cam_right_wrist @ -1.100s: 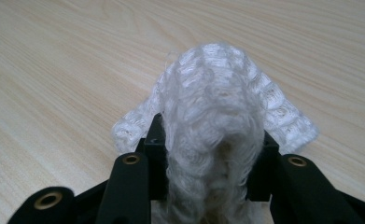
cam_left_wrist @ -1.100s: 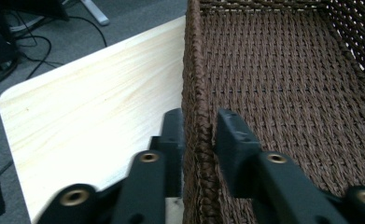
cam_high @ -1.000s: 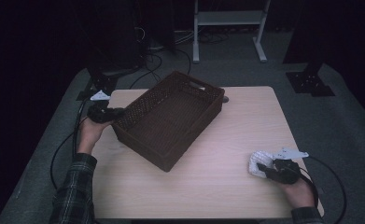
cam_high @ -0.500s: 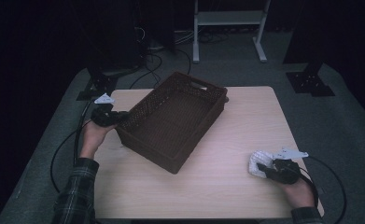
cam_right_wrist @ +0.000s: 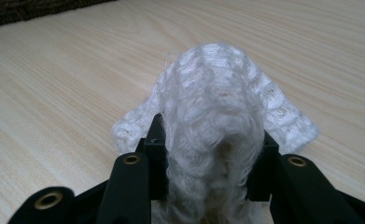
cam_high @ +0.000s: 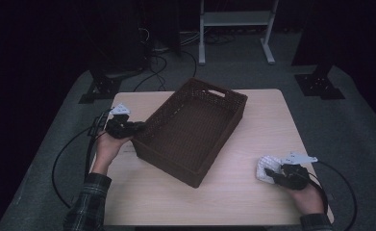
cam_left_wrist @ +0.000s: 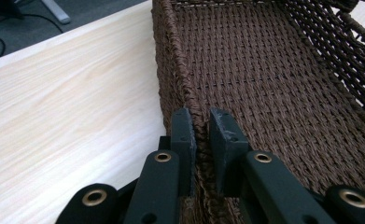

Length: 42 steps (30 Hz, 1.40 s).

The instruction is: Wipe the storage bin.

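Note:
A dark brown woven basket (cam_high: 162, 160) sits askew on the middle of the pale wooden table (cam_high: 272, 120), nothing inside it. My left gripper (cam_high: 136, 128) is at its left side, shut on the basket's wall. In the left gripper view the two pads (cam_left_wrist: 184, 133) pinch the rim of the basket (cam_left_wrist: 170, 56), one outside and one inside. Near the table's front right corner, my right gripper (cam_high: 270, 173) is shut on a white knitted cloth (cam_high: 264, 165). The cloth (cam_right_wrist: 213, 98) bulges up between the right gripper's (cam_right_wrist: 208, 140) jaws and spills onto the wood.
Behind the table stands a white metal frame (cam_high: 233, 19). Black stand bases rest on the floor at the left (cam_high: 101, 89) and the right (cam_high: 320, 86). Cables (cam_high: 60, 163) trail off the table's left side and loop at the right (cam_high: 342, 192).
My left hand and the basket it grips have slid to the right across the table. The right hand with the cloth has stayed put.

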{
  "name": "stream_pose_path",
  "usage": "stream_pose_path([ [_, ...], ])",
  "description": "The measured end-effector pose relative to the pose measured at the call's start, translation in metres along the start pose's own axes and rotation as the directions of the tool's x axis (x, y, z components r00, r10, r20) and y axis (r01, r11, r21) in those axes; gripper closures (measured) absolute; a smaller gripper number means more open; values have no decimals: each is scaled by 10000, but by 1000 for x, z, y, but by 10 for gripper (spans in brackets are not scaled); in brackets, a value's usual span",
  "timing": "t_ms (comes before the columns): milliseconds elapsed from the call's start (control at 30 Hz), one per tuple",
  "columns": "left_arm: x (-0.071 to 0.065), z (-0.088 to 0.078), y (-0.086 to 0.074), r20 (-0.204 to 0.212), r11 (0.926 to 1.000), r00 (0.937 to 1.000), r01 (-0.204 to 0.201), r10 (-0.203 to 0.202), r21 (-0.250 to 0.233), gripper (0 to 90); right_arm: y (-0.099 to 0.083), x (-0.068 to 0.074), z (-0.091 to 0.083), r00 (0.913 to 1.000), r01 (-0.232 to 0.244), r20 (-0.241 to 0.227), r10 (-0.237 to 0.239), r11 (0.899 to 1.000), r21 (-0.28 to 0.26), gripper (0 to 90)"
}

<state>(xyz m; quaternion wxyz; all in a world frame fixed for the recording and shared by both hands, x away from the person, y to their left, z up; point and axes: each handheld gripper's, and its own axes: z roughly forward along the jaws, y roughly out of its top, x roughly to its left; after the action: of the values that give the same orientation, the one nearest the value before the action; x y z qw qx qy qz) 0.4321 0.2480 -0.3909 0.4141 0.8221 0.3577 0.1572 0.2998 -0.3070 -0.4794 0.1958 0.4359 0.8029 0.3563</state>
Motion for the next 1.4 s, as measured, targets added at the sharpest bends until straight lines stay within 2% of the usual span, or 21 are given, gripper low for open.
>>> stream_pose_path([
  [100, -9, 2, -2, 154, 9999, 9999, 57, -54, -154, 798, 0, 0, 0, 10000, 4, -3, -4, 10000, 1, 609],
  [233, -9, 0, -5, 314, 9992, 9995, 52, -40, -400, 774, 0, 0, 0, 10000, -9, -3, 9, 10000, -5, 609],
  [300, -9, -4, -6, 398, 9984, 9992, 87, -65, -555, 728, 0, 0, 0, 10000, -19, -10, 19, 10000, -17, 609],
  [433, -9, -21, -7, 492, 9962, 9988, -1, 44, -867, 700, 0, 0, 0, 10000, -34, -17, 34, 10000, -6, 609],
  [533, -6, -36, -12, 385, 9941, 9993, 2, 40, -1081, 702, 0, 0, 0, 10000, -16, -8, 16, 10000, 3, 609],
  [600, -4, -45, -16, 408, 9928, 9991, 114, -66, -1189, 728, 0, 0, 0, 10000, -19, -7, 19, 10000, 1, 609],
  [667, 0, -54, -23, 492, 9899, 9985, 300, -233, -1385, 798, 0, 0, 0, 10000, -17, -11, 17, 10000, 3, 609],
  [767, 3, -61, -32, 566, 9911, 9980, 346, -275, -1283, 875, 0, 0, 0, 10000, -17, -7, 17, 10000, 0, 609],
  [867, 3, -63, -44, 397, 9927, 9991, 212, -166, -1188, 898, 0, 0, 0, 10000, -23, -9, 23, 10000, 2, 609],
  [967, 5, -62, -50, 404, 9918, 9988, 308, -260, -1238, 899, 0, 0, 0, 10000, -26, -15, 26, 10000, -2, 611],
  [1267, -2, -43, -49, 770, 9947, 9970, 24, 56, -1026, 896, 1, 0, -1, 9999, -95, -36, 95, 10000, -21, 623],
  [1333, -3, -41, -50, 688, 9950, 9975, -59, 128, -993, 897, 1, -1, -1, 9999, -151, -65, 151, 9999, -67, 622],
  [1400, -3, -42, -50, 798, 9952, 9968, -14, 92, -977, 898, 1, -1, -2, 9999, -138, -49, 137, 9998, -106, 623],
])
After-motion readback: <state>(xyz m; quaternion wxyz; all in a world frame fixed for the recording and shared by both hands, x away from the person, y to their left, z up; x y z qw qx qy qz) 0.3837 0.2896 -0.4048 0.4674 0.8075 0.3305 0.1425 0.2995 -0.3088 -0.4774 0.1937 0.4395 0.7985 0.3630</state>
